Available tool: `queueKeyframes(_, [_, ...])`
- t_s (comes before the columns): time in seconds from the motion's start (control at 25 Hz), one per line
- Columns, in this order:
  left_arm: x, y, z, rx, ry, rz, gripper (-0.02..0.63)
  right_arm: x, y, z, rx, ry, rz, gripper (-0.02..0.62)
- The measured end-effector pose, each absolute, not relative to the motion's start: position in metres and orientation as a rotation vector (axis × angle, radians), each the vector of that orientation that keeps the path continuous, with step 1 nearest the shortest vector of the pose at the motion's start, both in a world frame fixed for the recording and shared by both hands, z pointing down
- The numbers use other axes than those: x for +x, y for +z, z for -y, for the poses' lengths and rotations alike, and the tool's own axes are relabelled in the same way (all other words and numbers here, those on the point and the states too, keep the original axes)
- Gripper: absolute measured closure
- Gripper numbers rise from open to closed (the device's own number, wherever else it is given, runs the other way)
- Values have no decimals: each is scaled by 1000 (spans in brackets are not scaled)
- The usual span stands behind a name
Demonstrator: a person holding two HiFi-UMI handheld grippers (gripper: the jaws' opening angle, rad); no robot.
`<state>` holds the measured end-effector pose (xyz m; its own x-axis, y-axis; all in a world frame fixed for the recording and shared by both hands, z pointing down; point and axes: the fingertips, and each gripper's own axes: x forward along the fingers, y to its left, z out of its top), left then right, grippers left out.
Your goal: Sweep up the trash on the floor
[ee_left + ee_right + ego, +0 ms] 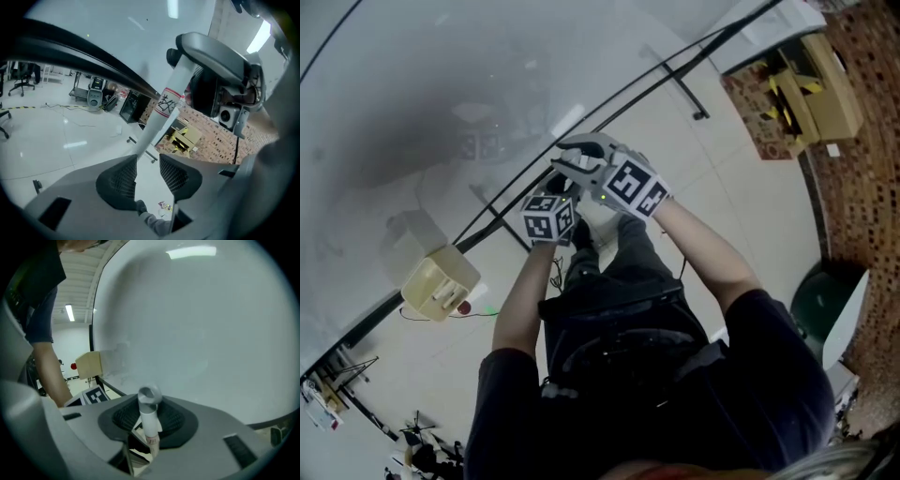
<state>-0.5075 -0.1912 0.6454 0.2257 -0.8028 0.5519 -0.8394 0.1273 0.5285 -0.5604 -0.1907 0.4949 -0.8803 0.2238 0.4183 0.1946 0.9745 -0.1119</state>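
A white broom handle (161, 115) with a red-printed label runs up between my two grippers. My left gripper (148, 173) is open around it: the handle lies against the left pad and floor shows in the gap to the right pad. My right gripper (149, 420) is shut on the handle's upper end, just below its hollow cap (149, 396). In the head view both grippers, left (565, 185) and right (579, 155), are held close together in front of the person's chest. A few small coloured wrappers (164, 205) lie on the pale floor by a dark shoe (140, 206). The broom head is hidden.
A pale wall (441, 84) with a black base rail (609, 103) stands right ahead. A cardboard box (439, 282) sits at its foot to the left. Boxes with yellow-black tape (811, 89) stand on the brick-patterned floor strip (853, 187), and a dark green bin (821, 298) is on the right.
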Motion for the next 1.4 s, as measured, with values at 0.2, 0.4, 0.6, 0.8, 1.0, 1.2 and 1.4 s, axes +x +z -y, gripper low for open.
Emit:
queueKeyframes(0.2, [-518,655,199,1513,-73,1618,471,-563,502,191,-323,80,2670,468])
queueKeyframes(0.4, [-532,659,203,1423,-122,1680,531,-572,502,194,-300,131,2694,462])
queueKeyframes(0.6, [-538,665,198,1342,-137,1728,517,-574,505,192,-285,176,2702,451])
queueKeyframes(0.8, [-546,667,202,1310,-173,1774,509,-562,521,191,-264,131,2637,420])
queueKeyframes(1.0, [-553,666,203,1324,-126,1818,509,-540,549,176,-331,119,2529,478])
queueKeyframes(1.2, [-553,666,206,1330,-115,1830,511,-536,556,183,-263,89,2524,489])
queueKeyframes(1.4, [-553,666,203,1326,-102,1812,509,-544,551,194,-213,89,2536,495])
